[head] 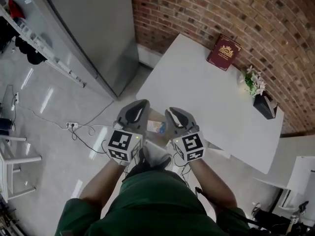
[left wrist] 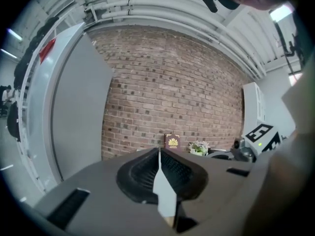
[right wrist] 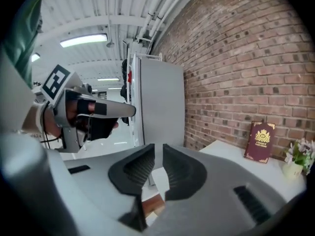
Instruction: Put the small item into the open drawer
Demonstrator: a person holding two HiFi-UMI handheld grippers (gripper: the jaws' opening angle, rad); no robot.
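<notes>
Head view: by the tabletop (head: pixel 197 87), my left hand-held gripper (head: pixel 139 107) is clenched empty, right hand-held gripper (head: pixel 173 113) barely released, empty

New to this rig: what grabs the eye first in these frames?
The left claw and right claw, each with a marker cube, are held side by side at the head view's centre: the left is shut, the right shows a narrow gap, and both are empty. Beyond them a white table stands against a brick wall, with a dark red book at its far corner and a small flower pot near the wall.
</notes>
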